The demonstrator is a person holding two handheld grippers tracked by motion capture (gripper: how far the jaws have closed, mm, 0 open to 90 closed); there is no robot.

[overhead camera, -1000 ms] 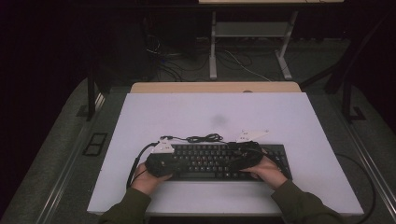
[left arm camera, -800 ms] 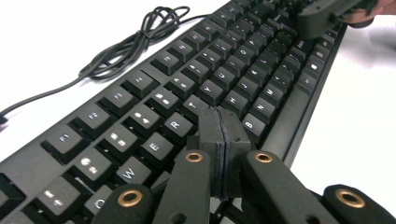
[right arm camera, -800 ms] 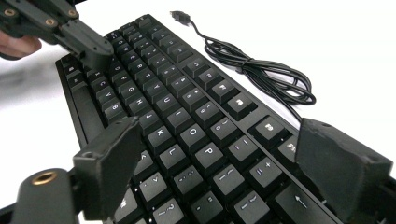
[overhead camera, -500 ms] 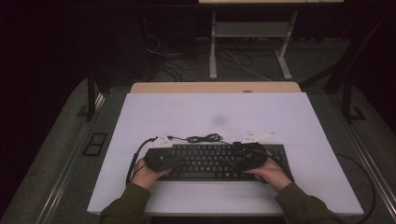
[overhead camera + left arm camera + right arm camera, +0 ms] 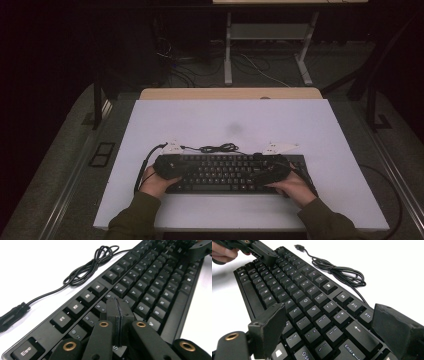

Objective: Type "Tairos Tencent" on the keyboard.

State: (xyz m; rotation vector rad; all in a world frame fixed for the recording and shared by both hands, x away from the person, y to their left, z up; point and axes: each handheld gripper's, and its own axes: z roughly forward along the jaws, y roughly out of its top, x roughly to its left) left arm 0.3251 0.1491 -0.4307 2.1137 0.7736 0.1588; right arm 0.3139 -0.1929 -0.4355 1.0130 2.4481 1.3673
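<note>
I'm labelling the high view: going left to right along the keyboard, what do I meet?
Left hand → left gripper, shut → bare keys of the keyboard → right gripper, open → right hand.
</note>
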